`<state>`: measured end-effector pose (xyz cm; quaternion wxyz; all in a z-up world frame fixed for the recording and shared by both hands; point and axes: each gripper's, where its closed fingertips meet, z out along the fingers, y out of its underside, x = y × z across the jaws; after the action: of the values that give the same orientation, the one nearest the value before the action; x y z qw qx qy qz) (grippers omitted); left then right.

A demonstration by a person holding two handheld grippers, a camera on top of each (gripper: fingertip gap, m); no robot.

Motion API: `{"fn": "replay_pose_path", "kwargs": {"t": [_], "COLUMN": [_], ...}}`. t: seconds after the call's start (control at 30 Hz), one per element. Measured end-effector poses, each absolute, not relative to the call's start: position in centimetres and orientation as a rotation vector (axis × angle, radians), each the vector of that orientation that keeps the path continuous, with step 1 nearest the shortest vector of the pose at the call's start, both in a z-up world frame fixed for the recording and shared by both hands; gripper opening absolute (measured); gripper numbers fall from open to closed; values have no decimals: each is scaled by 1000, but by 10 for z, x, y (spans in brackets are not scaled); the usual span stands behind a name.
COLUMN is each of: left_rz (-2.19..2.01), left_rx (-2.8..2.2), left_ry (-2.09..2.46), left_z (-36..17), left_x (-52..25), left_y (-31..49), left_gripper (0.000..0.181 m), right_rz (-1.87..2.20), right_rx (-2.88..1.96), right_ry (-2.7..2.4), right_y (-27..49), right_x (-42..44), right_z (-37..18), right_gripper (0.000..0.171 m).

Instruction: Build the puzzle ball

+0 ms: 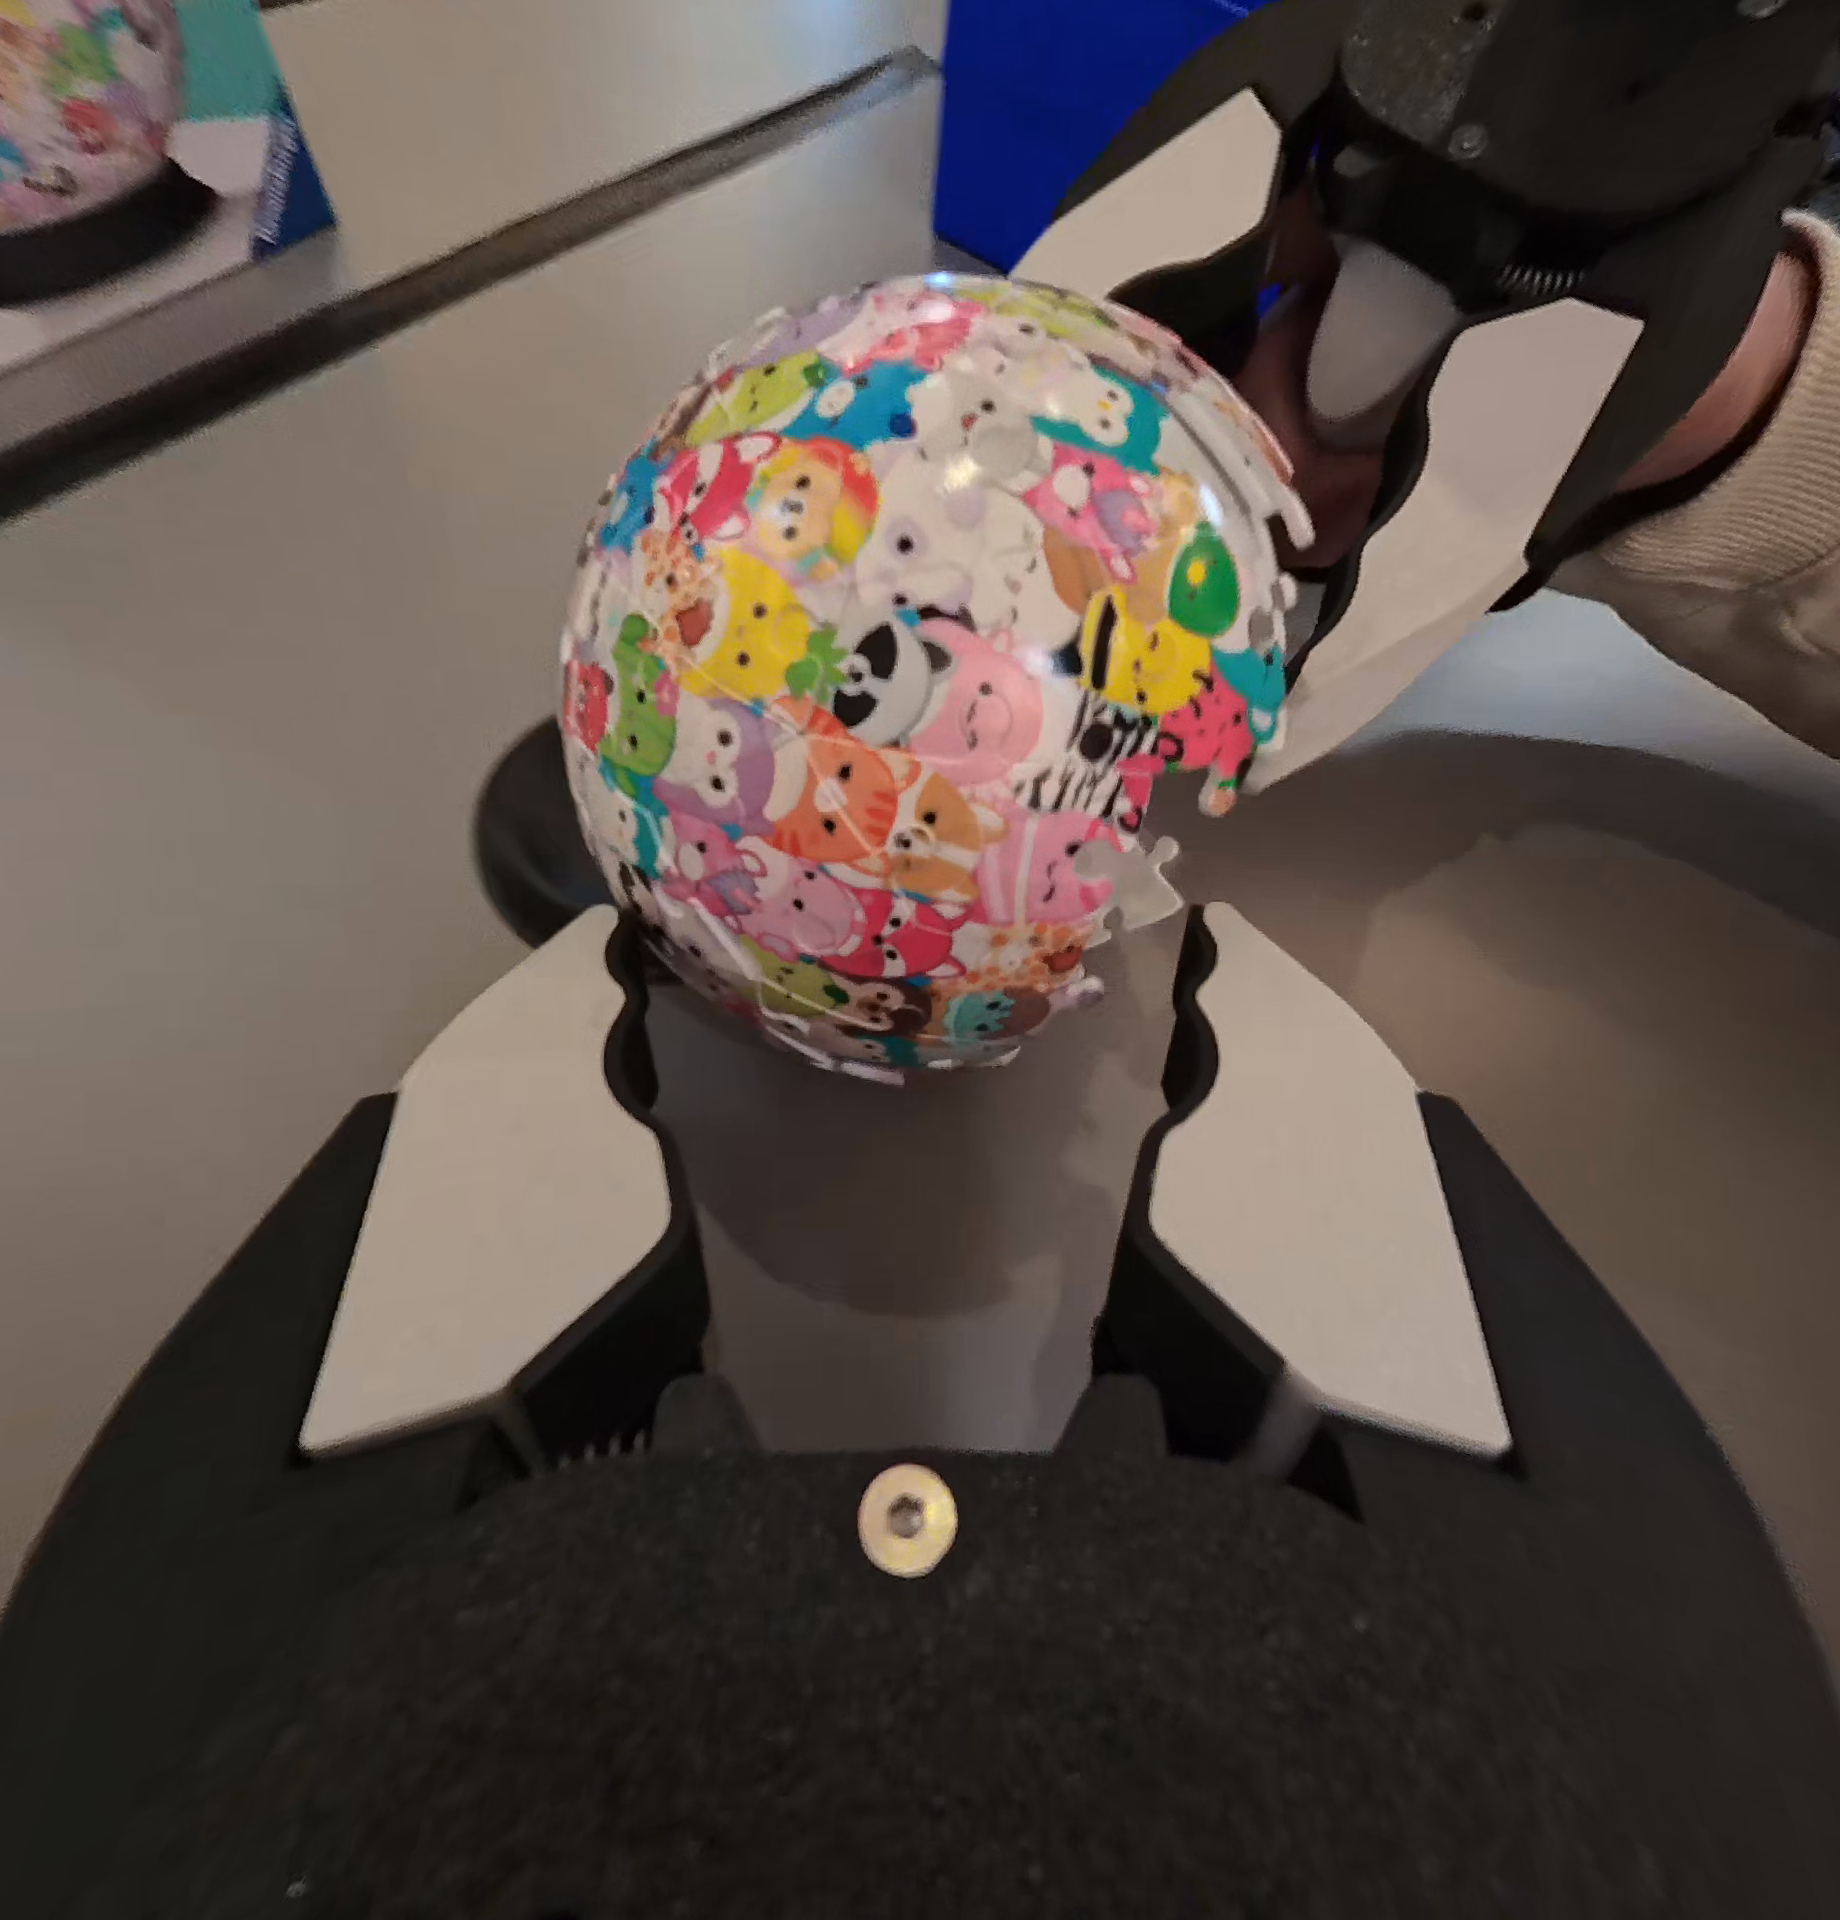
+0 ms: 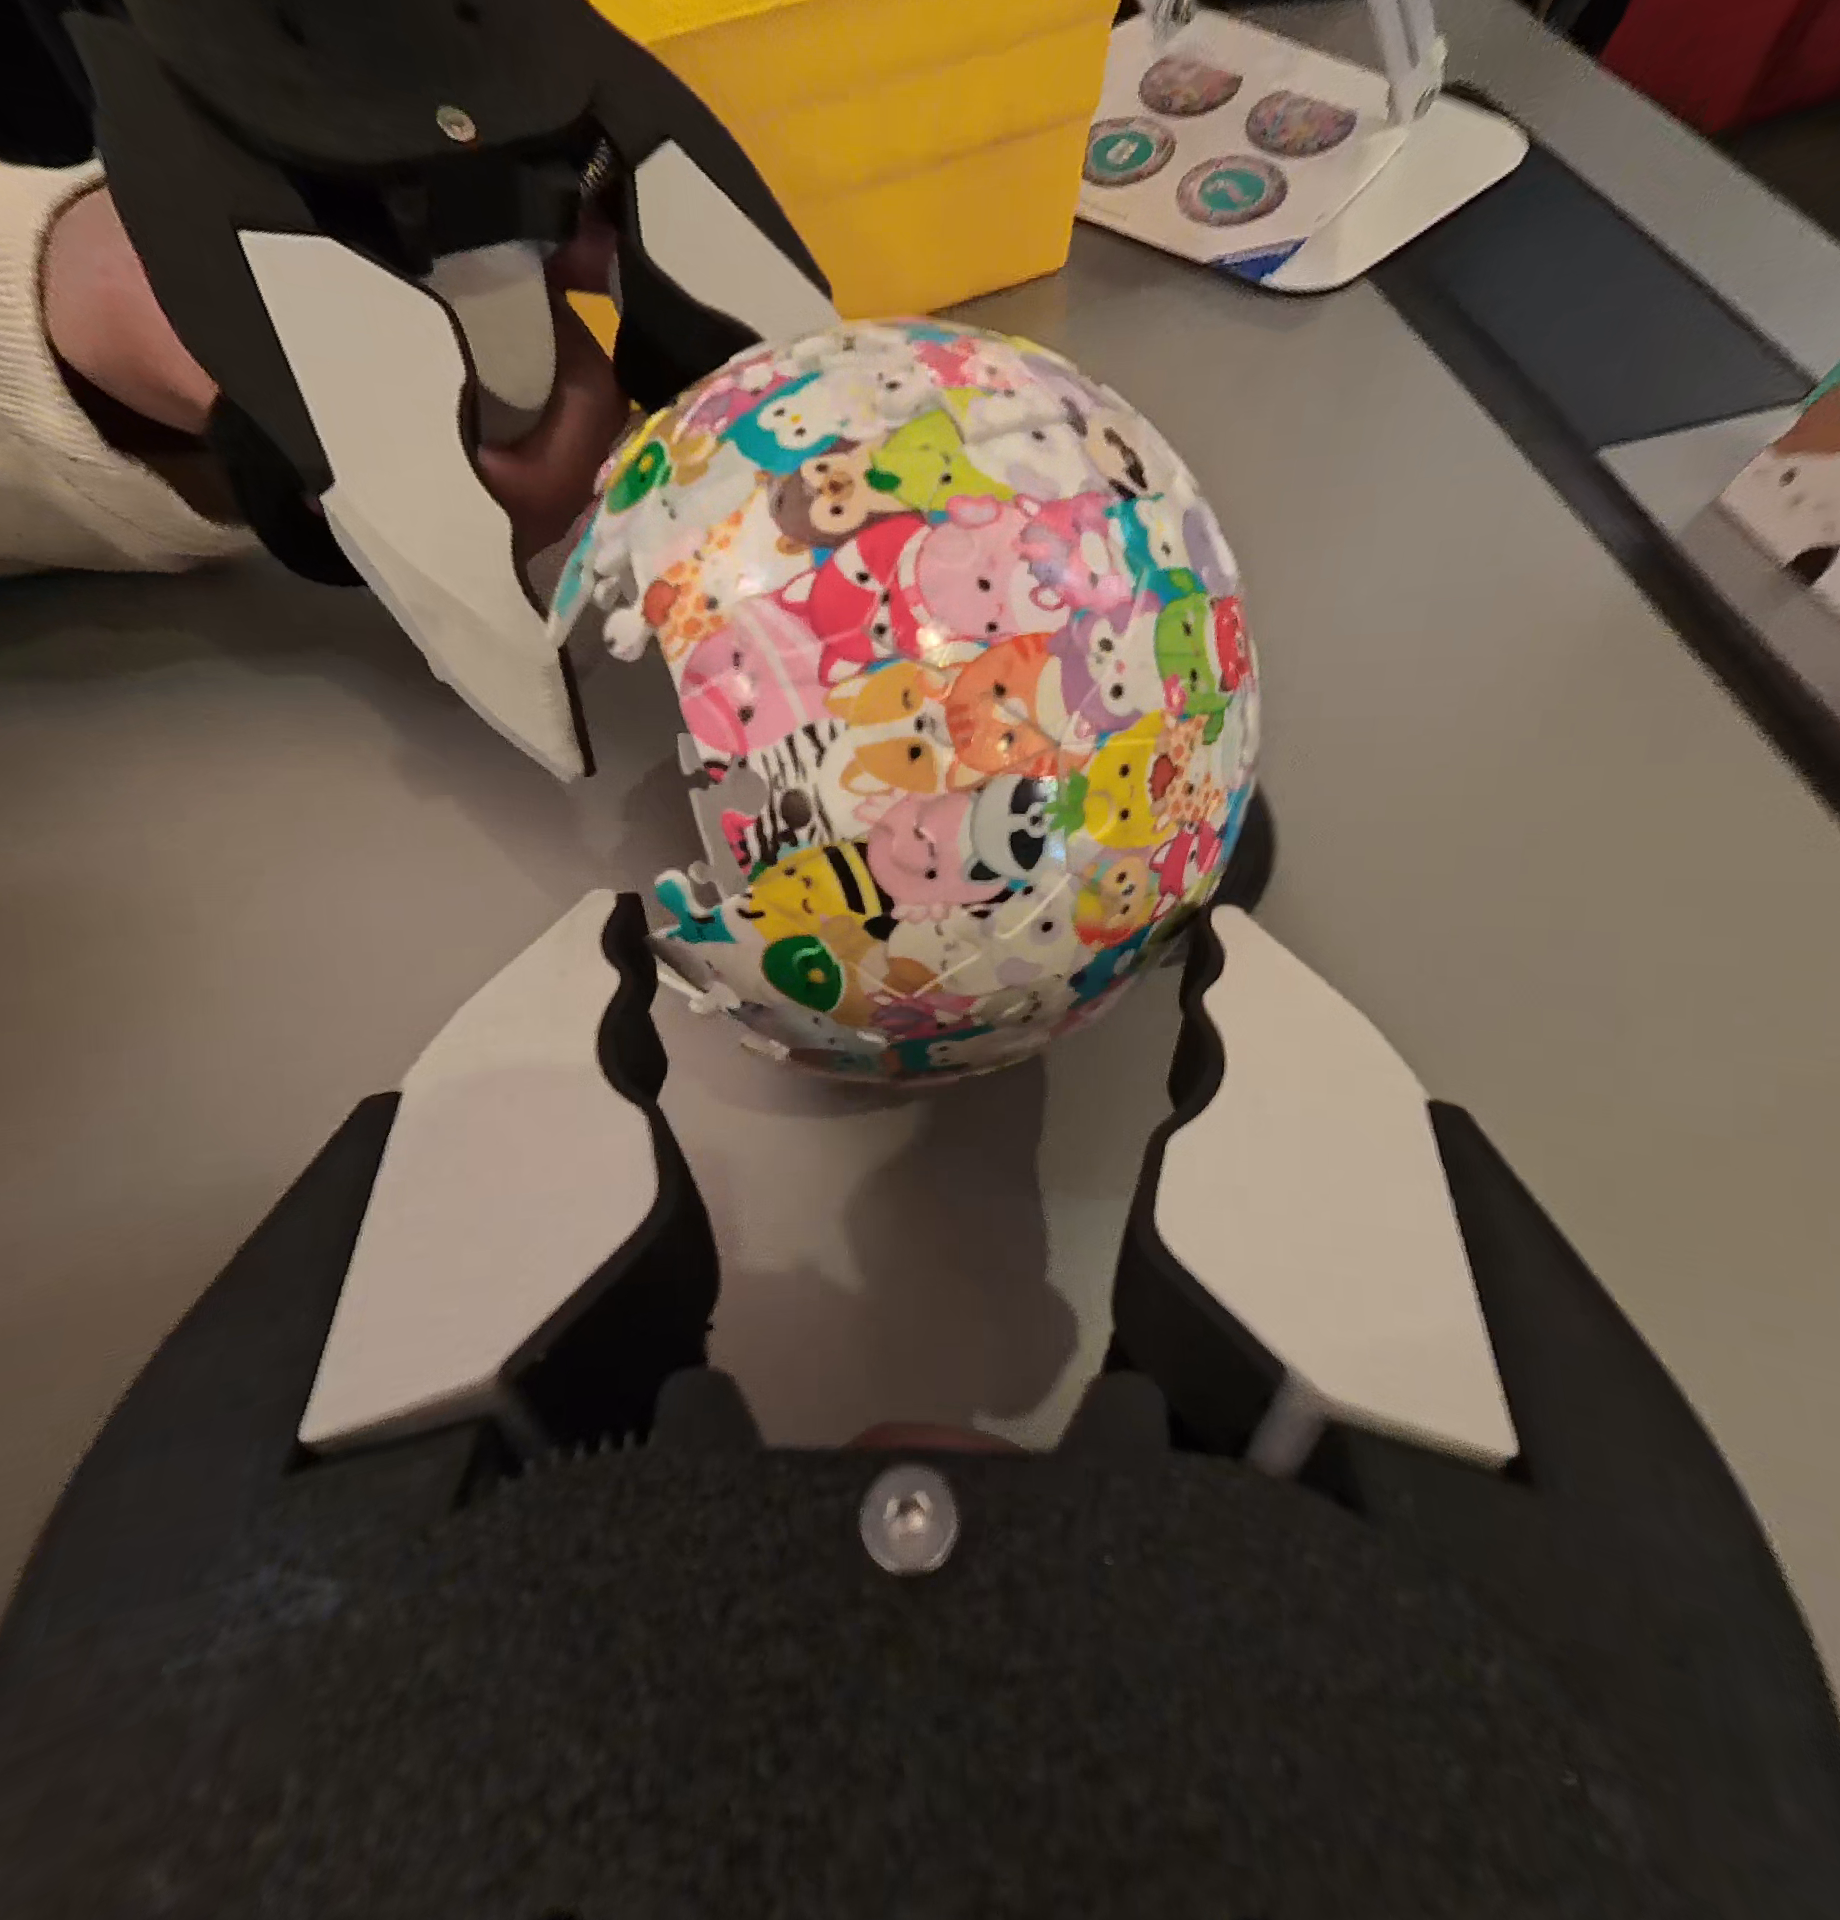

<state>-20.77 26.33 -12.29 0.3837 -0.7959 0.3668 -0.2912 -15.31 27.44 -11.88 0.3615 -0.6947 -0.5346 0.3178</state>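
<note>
A grey table [image 2: 272,831] fills both views; a dark seam [image 1: 428,301] runs slantwise across it in the left wrist view, and a like dark strip [image 2: 1581,312] crosses the far right of the right wrist view; a yellow box [image 2: 895,145] stands upright at the far edge, just behind the middle of the scene; beside it, to the right, lies a white card [image 2: 1300,156] bearing four round printed stickers; a clear stand [image 2: 1404,62] rests on that card; a blue box [image 1: 1061,114] stands far off in the left wrist view; at the upper left there leans a teal carton [image 1: 241,114] with a pictured ball on its face.
</note>
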Motion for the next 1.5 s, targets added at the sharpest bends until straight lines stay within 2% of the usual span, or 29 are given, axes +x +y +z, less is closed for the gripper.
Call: {"fn": "replay_pose_path", "kwargs": {"t": [0.17,0.3,0.37,0.43,0.9,1.1,1.23,1.4,1.5], "left_rz": [-623,-593,-578,-563,-488,-464,-486,-623,-717], "left_rx": [-2010,-2024,-2023,-2028,-2015,-2025,-2042,-2016,-1983], "left_ry": [895,852,862,873,903,915,901,885,850], "left_z": [-112,-119,-122,-124,-124,-127,-127,-115,-106], "left_x": [-220,-222,-223,-224,-229,-231,-241,-248,-260], "left_y": [307,324,323,321,308,296,280,212,167], "left_gripper": [93,104,98,97,92,92,87,81,80], "right_rz": [749,747,777,796,688,596,561,448,358], "right_rx": [-1705,-1700,-1681,-1684,-1627,-1674,-1699,-1543,-1513], "right_ry": [-1401,-1422,-1388,-1379,-1372,-1330,-1201,-1426,-1453], "right_y": [327,354,360,362,345,333,310,245,254], "right_x": [-169,-179,-182,-182,-175,-144,-114,-139,-164], "right_z": [-110,-124,-122,-121,-132,-136,-124,-138,-139], "right_gripper": [97,98,96,93,98,99,81,77,74]}}
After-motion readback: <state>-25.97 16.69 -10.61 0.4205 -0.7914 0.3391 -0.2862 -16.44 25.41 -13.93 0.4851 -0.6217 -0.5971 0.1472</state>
